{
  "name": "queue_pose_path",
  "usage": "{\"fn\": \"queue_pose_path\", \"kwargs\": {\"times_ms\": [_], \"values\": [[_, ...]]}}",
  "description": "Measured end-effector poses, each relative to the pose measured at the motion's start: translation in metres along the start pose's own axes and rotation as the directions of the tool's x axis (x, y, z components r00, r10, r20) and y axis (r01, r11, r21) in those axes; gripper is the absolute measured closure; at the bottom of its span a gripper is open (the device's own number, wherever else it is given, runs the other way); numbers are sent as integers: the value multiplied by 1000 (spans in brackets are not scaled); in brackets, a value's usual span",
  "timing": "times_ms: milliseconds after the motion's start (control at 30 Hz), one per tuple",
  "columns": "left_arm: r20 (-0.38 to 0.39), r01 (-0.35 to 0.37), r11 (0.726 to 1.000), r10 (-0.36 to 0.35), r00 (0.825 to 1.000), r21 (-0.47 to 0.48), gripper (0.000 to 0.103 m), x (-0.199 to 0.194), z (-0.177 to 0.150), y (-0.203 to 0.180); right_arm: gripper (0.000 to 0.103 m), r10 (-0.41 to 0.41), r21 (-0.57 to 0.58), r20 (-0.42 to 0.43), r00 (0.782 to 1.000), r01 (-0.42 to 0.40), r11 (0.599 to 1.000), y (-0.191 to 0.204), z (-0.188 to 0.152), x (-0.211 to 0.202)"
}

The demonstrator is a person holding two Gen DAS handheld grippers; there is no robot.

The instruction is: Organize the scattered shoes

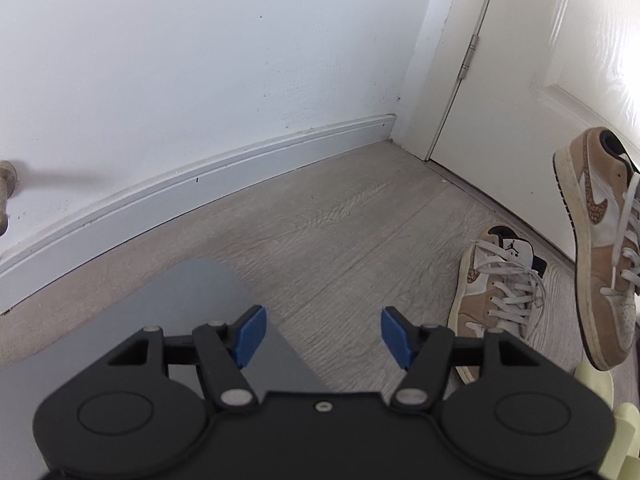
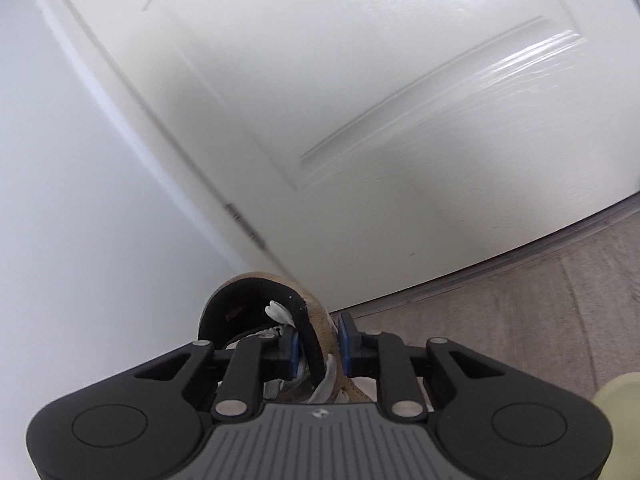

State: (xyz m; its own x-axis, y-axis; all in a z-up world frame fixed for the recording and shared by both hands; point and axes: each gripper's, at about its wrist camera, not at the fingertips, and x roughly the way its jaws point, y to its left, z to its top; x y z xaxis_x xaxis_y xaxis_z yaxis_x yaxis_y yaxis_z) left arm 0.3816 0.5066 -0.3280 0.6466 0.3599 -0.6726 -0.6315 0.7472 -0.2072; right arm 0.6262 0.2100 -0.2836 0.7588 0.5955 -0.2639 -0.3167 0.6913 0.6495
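Note:
In the right wrist view my right gripper (image 2: 318,344) is shut on the collar of a tan and white sneaker (image 2: 256,292), one pad inside the black lining and one outside. The left wrist view shows this sneaker (image 1: 600,248) hanging off the floor at the right edge, heel up and laces dangling. Its mate (image 1: 496,288) lies on the wood floor just left of it, toe toward me. My left gripper (image 1: 323,336) hovers over the floor, open, with nothing between its blue pads (image 1: 250,336).
A white door (image 1: 520,80) with a hinge (image 1: 470,56) stands at the back right, and a white wall with a baseboard (image 1: 200,200) runs along the left. A flat grey panel (image 1: 192,300) lies under my left gripper. Something pale yellow (image 1: 596,384) shows at the lower right.

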Motion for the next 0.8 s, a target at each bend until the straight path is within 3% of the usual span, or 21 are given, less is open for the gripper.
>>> {"fn": "queue_pose_path", "kwargs": {"times_ms": [133,333,567,800], "values": [[3,-4,999,4,1000,34,39,1,-3,-6,80,-98,161,-6,995,97,982,-42,2,4],[-4,4,999,-4,1000,35,39,3,-5,-9,80,-200,423,-108,974,227,877,-107,-19,9],[-19,5,1000,-5,1000,13,39,5,-6,-7,79,-284,304,-188,940,331,893,-116,-55,3],[-26,11,1000,-11,1000,17,39,6,-8,-9,76,-346,141,-203,916,377,915,-116,-62,-10]]}}
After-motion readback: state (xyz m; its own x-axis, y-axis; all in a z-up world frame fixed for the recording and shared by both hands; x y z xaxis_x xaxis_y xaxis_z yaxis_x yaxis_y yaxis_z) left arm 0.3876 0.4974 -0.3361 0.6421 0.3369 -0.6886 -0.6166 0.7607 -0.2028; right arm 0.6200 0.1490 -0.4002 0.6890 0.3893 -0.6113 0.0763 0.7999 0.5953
